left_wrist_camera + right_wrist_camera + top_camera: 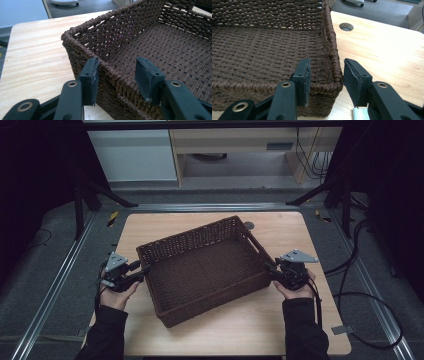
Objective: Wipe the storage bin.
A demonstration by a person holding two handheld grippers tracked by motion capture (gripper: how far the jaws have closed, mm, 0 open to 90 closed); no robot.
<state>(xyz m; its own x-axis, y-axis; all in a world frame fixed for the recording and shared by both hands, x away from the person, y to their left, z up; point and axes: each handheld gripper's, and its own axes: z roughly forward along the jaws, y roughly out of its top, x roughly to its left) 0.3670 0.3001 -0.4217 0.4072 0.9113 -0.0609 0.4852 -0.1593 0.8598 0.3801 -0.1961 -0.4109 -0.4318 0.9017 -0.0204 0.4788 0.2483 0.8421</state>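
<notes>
The left gripper (pixel 117 80) is standing open over the near left rim of the woven basket (pixel 150 45); its outer pad is touching the wall, while the inner pad is hanging free inside. The right gripper (pixel 325 81) is also open, straddling the right corner of the rim, and its outer pad is standing apart from the weave. Neither one is clamping the basket. In the high view the basket (pixel 202 265) is lying at an angle in the centre of the frame on the wooden table (pixel 280 232). The person's hands are coming in from the lower left and lower right. A round cable hole (pixel 346 26) is showing in the upper middle of the right gripper view.
</notes>
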